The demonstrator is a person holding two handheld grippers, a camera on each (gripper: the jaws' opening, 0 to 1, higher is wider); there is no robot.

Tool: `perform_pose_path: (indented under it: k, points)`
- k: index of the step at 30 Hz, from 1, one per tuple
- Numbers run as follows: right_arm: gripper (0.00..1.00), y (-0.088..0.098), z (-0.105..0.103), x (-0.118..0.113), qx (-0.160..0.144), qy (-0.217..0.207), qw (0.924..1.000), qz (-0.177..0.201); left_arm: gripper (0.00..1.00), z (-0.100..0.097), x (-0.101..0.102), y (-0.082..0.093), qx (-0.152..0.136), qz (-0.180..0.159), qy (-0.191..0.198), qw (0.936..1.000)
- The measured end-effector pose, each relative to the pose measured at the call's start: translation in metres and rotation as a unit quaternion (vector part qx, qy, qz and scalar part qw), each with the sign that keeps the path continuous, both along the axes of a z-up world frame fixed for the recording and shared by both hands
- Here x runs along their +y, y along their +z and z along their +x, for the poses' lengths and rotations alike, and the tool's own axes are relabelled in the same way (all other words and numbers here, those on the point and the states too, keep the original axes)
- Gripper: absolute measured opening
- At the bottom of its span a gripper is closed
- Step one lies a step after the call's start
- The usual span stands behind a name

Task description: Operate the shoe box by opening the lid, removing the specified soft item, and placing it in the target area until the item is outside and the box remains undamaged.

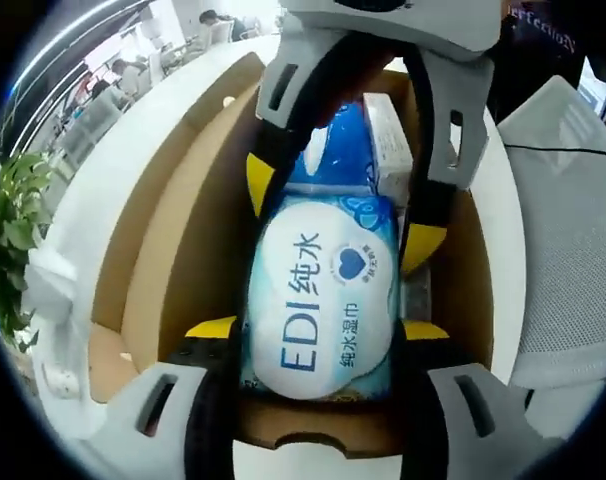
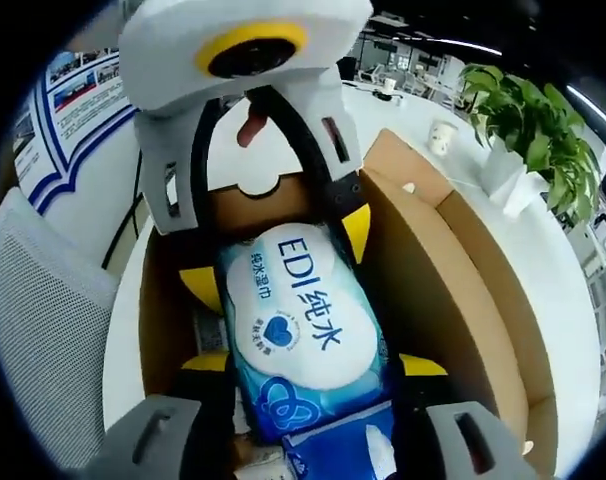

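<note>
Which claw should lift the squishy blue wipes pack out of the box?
Hard to pick: both straddle the soft blue-and-white wipes pack inside the open brown cardboard shoe box. The left claw spans its wide middle, the right claw likewise, so probably both together.

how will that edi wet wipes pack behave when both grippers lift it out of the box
The wet wipes pack looks like a puffy soft pouch, so it will probably sag and squash between the jaws. Its glossy film may slip. It bulges full, so likely heavyish for its size.
</note>
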State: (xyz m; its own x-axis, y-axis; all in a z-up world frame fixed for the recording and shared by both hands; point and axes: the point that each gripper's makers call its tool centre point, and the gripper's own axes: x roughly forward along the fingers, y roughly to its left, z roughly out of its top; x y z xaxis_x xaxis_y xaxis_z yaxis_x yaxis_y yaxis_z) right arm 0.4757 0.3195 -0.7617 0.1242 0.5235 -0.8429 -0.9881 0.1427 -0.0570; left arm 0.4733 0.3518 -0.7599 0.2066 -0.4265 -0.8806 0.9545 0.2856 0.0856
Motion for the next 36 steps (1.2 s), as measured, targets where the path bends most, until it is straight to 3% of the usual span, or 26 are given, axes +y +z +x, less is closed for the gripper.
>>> perform_pose_path:
  k: [14,20,36]
  points:
    - [0.65,-0.009,0.003,0.004,0.019,0.013,0.9997,0.003,0.61,0.001,-0.004,-0.006,0.023,0.004,-0.02,0.9995]
    - [0.65,-0.014,0.003,0.008,0.009,0.028,0.9994,-0.019,0.62,0.003,-0.006,-0.012,0.018,0.013,-0.024,0.9995]
    - [0.64,-0.019,0.005,0.009,0.006,0.006,0.9999,-0.01,0.66,0.007,-0.007,-0.017,0.01,0.011,-0.025,0.9996]
